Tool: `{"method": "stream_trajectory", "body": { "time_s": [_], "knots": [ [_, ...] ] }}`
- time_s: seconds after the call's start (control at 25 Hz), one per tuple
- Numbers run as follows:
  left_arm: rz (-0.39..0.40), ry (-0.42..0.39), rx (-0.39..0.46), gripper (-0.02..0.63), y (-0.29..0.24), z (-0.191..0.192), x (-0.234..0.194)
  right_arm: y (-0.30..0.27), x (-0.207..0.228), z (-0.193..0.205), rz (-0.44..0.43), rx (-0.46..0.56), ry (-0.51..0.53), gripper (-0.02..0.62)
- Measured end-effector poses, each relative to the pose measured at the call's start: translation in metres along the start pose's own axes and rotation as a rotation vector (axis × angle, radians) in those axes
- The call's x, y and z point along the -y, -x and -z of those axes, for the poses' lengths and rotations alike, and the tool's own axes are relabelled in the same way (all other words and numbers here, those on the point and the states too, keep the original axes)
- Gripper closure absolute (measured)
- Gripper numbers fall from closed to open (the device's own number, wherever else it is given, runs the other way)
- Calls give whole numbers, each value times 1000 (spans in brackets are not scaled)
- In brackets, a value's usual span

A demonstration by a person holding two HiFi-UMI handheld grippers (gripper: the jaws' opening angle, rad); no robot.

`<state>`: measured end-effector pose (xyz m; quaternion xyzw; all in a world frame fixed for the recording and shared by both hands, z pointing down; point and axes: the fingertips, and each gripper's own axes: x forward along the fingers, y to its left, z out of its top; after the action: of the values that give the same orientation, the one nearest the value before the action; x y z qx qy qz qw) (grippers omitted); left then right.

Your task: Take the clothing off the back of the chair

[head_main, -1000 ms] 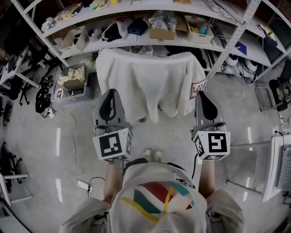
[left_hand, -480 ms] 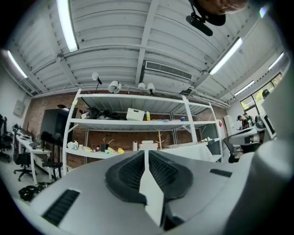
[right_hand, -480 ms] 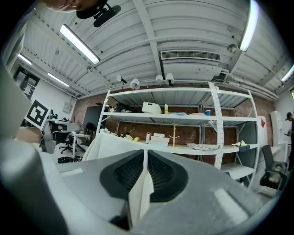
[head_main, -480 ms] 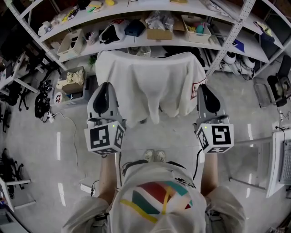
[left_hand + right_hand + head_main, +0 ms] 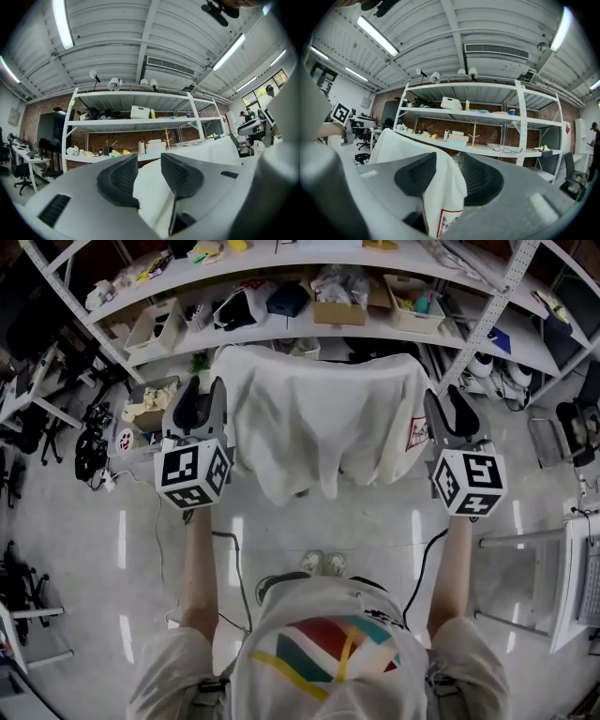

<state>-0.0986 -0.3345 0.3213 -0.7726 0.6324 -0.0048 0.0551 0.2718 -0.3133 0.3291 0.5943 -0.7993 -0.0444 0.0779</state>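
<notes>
The left tongs [image 5: 199,388] stood partly spread at the left upper corner of the white clothing [image 5: 319,427]. In the left gripper view the cloth [image 5: 149,197] filled the gap between the jaws of the left tongs [image 5: 149,161], and they were not clamped on it. The right tongs [image 5: 448,401] were likewise partly spread at the right upper corner. In the right gripper view the cloth's red-printed edge [image 5: 440,201] hung between the jaws of the right tongs [image 5: 447,161].

Both pairs had just been opening. A second earlier they were pressed together, lower and nearer the person, in front of the garment's hanging part. They had since moved outward and up to its shoulders. The clothing itself lay unchanged, draped over the chair back and hiding it, in front of the shelving [image 5: 309,329].
</notes>
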Motion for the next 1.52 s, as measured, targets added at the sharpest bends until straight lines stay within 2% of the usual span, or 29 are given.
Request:
{"method": "stream_trajectory", "body": {
  "time_s": [0.08,0.16,0.24,0.32,0.4,0.52,0.6,0.76,0.92,1.08,1.24,1.28,1.4,1.52],
  "knots": [
    [30,19,-35,451,-14,15,-10,-9,3,7,7,-26,7,440],
    [92,87,-64,428,-28,31,-18,-19,5,17,7,-59,1,438],
    [138,138,-97,405,-38,47,-27,-26,3,28,-7,-88,-16,405],
    [144,113,-134,403,-46,61,-37,-33,0,35,-32,-103,-41,367],
    [144,64,-168,403,-57,73,-42,-38,2,39,-38,-109,-66,364],
    [161,82,-215,403,-68,90,-49,-45,7,50,-24,-136,-90,364],
    [179,96,-243,403,-70,99,-52,-48,7,63,-18,-181,-75,364],
    [236,53,-273,390,-83,108,-48,-57,13,77,-7,-249,-1,364],
    [314,12,-312,376,-91,120,-37,-65,8,84,-45,-274,9,365],
    [366,34,-344,376,-98,124,-32,-77,-2,84,-114,-283,-28,408],
    [393,42,-364,379,-101,130,-25,-81,-6,84,-150,-298,-15,454],
    [394,34,-372,392,-101,132,-24,-81,-7,85,-154,-303,-8,478],
    [393,-38,-404,526,-102,137,-18,-82,-6,86,-127,-311,29,557],
    [381,-93,-412,571,-103,138,-14,-83,-2,85,-84,-312,69,583]
  ]
}}
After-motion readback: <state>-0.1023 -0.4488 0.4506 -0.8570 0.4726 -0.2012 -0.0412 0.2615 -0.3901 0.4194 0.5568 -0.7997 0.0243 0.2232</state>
